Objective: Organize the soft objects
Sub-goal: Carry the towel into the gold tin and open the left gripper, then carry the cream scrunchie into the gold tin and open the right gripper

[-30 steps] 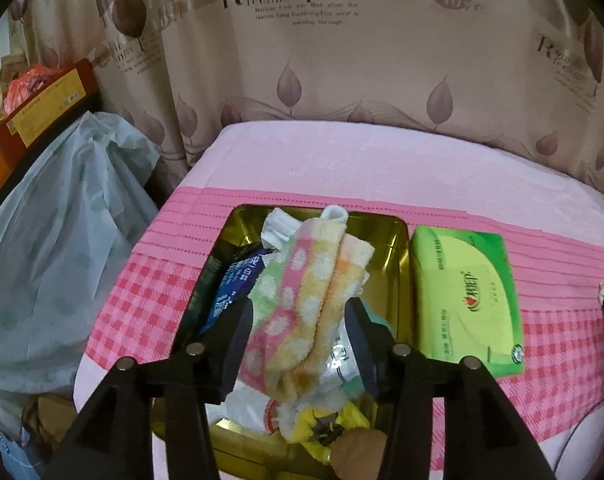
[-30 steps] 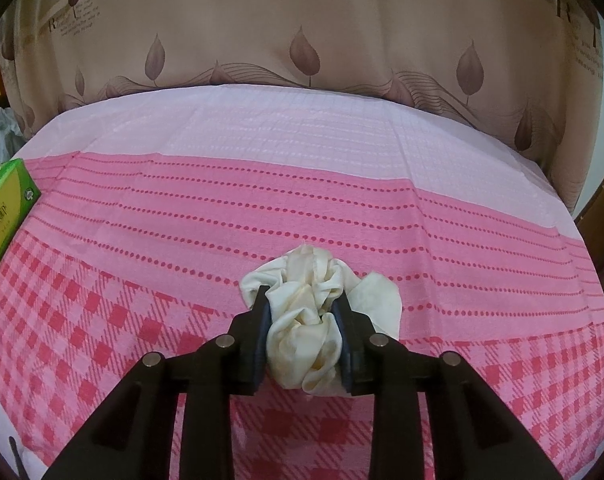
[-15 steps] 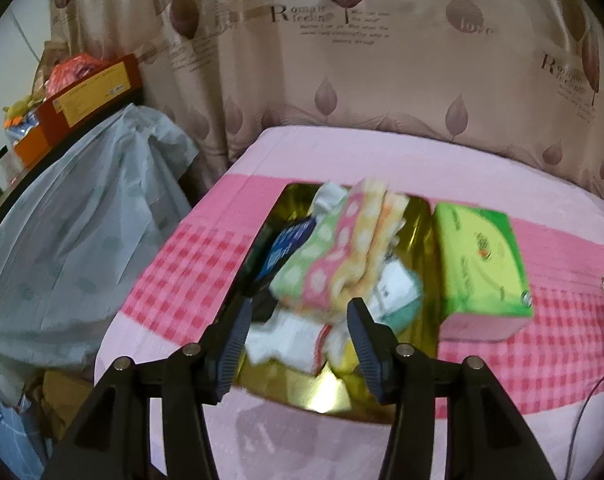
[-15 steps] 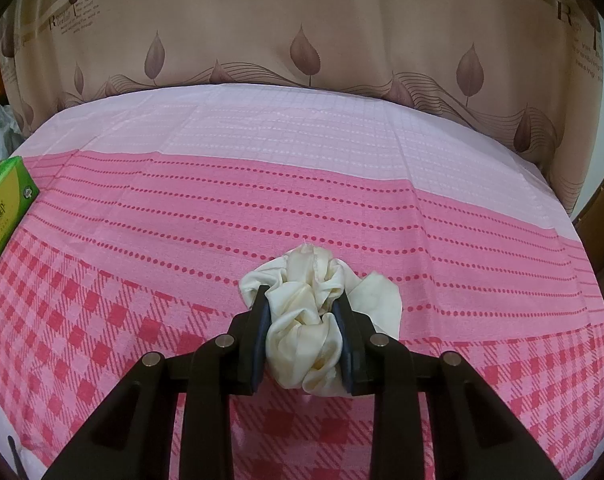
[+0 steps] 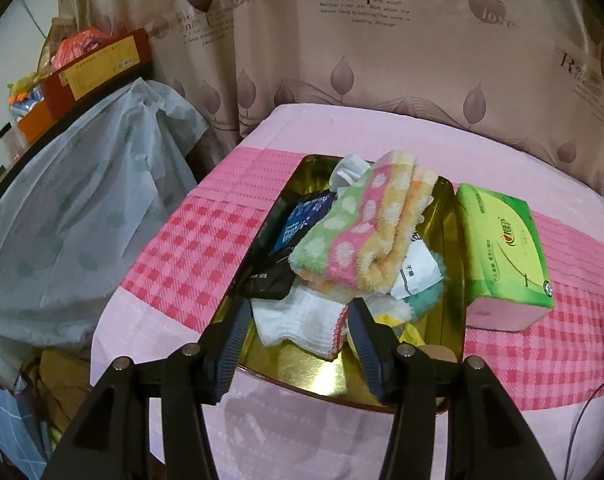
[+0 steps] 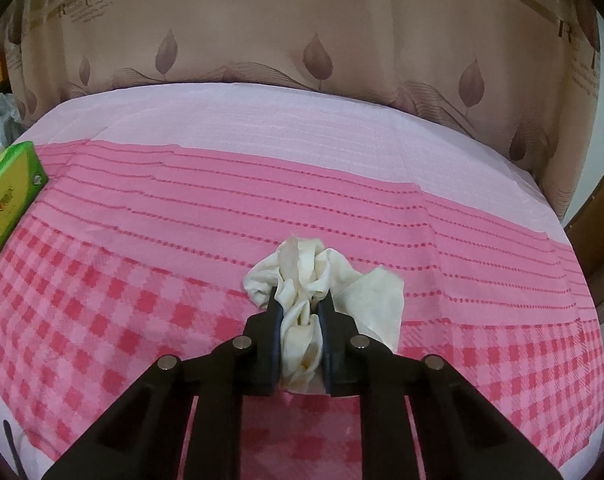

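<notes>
**Right claw pinching cream cloth; left claw spread over the tray**

Right claw [image 6: 300,330] — jaws pressed in tight on a crumpled cream cloth [image 6: 322,276]. The cloth bunches between the pads, and its loose folds spill forward and to the right onto the pink checked cover [image 6: 142,280] of the bed. The end of a green tissue pack [image 6: 8,196] shows at the far left edge of that view, well apart from the cloth.

Left claw [image 5: 298,338] — jaws spread wide, nothing gripped. It hangs over the near end of a gold tray [image 5: 314,376] that sits on the same pink cover. Just beyond the tips lies a white knitted cloth [image 5: 302,322]. Piled behind it: a dotted towel [image 5: 362,232] in green, pink and orange stripes, a dark blue packet [image 5: 302,224], and a white packet [image 5: 416,274]. The green tissue pack [image 5: 502,248] lies just beside the tray's right wall. A beige leaf-print curtain [image 5: 382,60] hangs behind the bed; a pale plastic bag [image 5: 82,216] drapes at left.
</notes>
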Tool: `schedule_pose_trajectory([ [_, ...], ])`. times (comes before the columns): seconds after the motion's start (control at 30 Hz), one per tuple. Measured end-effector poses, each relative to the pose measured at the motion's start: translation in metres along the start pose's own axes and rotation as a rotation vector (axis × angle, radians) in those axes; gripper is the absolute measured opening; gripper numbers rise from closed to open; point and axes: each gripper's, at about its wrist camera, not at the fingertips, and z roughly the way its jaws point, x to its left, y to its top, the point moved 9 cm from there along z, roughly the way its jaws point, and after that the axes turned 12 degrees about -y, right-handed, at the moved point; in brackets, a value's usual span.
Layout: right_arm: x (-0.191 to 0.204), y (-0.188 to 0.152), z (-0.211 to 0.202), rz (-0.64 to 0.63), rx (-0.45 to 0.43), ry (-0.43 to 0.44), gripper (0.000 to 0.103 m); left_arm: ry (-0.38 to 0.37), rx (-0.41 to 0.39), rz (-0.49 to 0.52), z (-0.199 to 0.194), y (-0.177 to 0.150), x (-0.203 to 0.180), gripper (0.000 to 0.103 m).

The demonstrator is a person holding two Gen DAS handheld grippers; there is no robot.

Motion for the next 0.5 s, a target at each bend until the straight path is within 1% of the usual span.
schedule_pose_trajectory([
  [0.27,0.031,0.014,-0.031,-0.025,-0.041,0.065,0.013,0.015,-0.006,-0.044,-0.001,-0.001,0.010,0.052],
  [0.5,0.077,0.038,-0.075,-0.074,-0.106,0.164,0.013,0.036,-0.018,-0.061,-0.004,0.000,0.016,0.052],
])
